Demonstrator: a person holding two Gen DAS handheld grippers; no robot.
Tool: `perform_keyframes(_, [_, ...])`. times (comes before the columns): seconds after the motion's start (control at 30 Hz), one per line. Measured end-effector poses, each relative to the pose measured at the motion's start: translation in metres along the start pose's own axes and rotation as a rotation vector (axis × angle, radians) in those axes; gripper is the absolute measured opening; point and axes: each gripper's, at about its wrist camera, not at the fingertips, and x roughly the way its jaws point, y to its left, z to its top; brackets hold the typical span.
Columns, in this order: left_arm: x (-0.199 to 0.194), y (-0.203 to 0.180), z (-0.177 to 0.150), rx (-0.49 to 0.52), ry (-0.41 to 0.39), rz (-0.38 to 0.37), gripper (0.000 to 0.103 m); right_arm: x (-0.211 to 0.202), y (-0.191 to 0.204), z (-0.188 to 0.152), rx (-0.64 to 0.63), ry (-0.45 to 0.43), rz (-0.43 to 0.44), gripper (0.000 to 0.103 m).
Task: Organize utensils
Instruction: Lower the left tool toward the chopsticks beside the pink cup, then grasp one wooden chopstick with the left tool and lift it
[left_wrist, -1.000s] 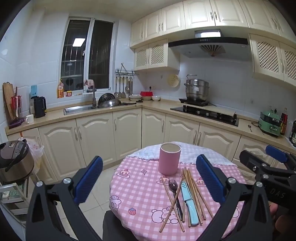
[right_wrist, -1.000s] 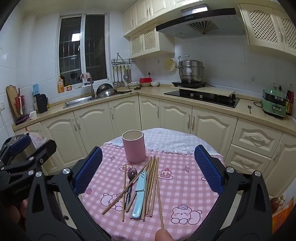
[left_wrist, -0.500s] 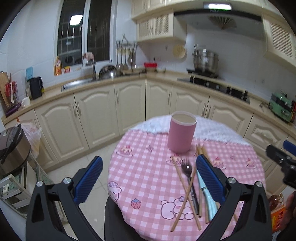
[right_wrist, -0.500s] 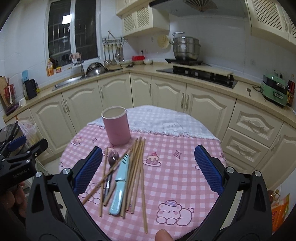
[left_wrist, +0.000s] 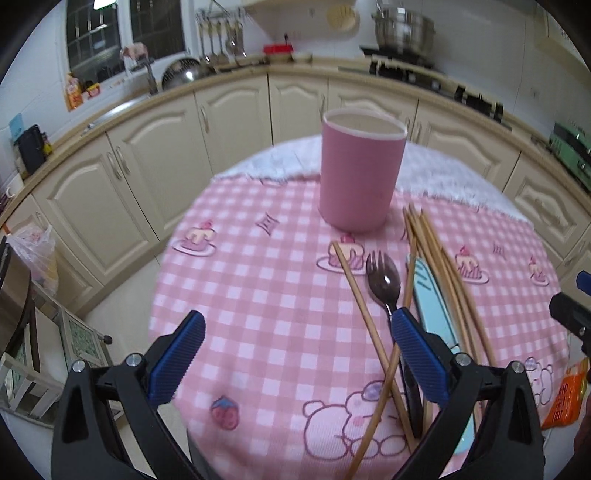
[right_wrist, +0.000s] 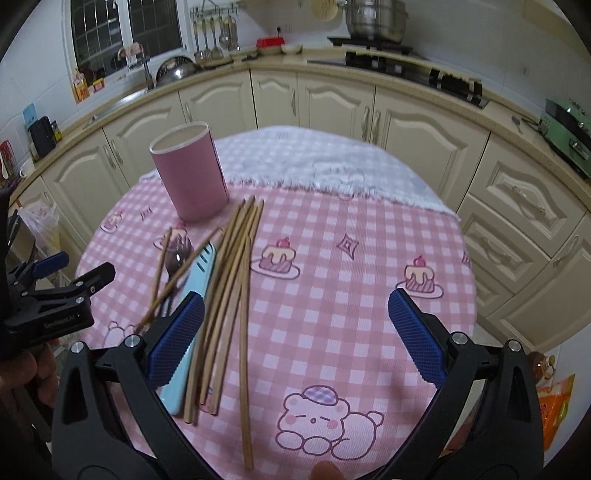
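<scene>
Wooden chopsticks (right_wrist: 231, 280), spork (left_wrist: 384, 282), blue knife (right_wrist: 192, 295) lie beside upright pink cup (left_wrist: 360, 168).

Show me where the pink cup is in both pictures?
Left wrist view: the pink cup stands upper middle, upright on the checked tablecloth, just behind the chopsticks.
Right wrist view: upper left, behind the same chopsticks.
Shared landmark: the blue knife, lying among the chopsticks.

The only lettering that could be partly read stood on the black body of the left gripper (right_wrist: 59, 291), seen from the right wrist: pale small print that looked like "GenRobot.AI", too blurred to be sure of. An orange packet (left_wrist: 563, 397) at the right edge of the left wrist view bore red characters, too blurred to read.
</scene>
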Motion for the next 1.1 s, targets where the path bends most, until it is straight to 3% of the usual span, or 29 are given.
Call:
perform_keyframes(0.3, [0.052, -0.01, 0.005, 0.032, 0.138, 0.016, 0.099, 0.049, -0.002, 0.001, -0.035, 0.154, 0.016, 0.097])
perform_keyframes(0.57, [0.063, -0.009, 0.006, 0.054, 0.172, -0.003, 0.098, 0.079, 0.007, 0.004, -0.079, 0.237, 0.039, 0.097])
perform_keyframes(0.67, [0.066, -0.01, 0.005, 0.09, 0.179, 0.003, 0.093, 0.088, 0.013, 0.007, -0.117, 0.254, 0.018, 0.097])
perform_keyframes(0.83, [0.069, -0.01, 0.008, 0.108, 0.188, -0.03, 0.084, 0.094, 0.011, 0.01, -0.119, 0.283, 0.011, 0.083])
perform_keyframes(0.97, [0.068, -0.02, 0.013, 0.135, 0.191, -0.07, 0.066, 0.098, 0.011, 0.02, -0.101, 0.297, 0.015, 0.07])
perform_keyframes(1.1, [0.068, -0.029, 0.018, 0.167, 0.203, -0.116, 0.042, 0.1, 0.02, 0.028, -0.116, 0.307, 0.027, 0.043])
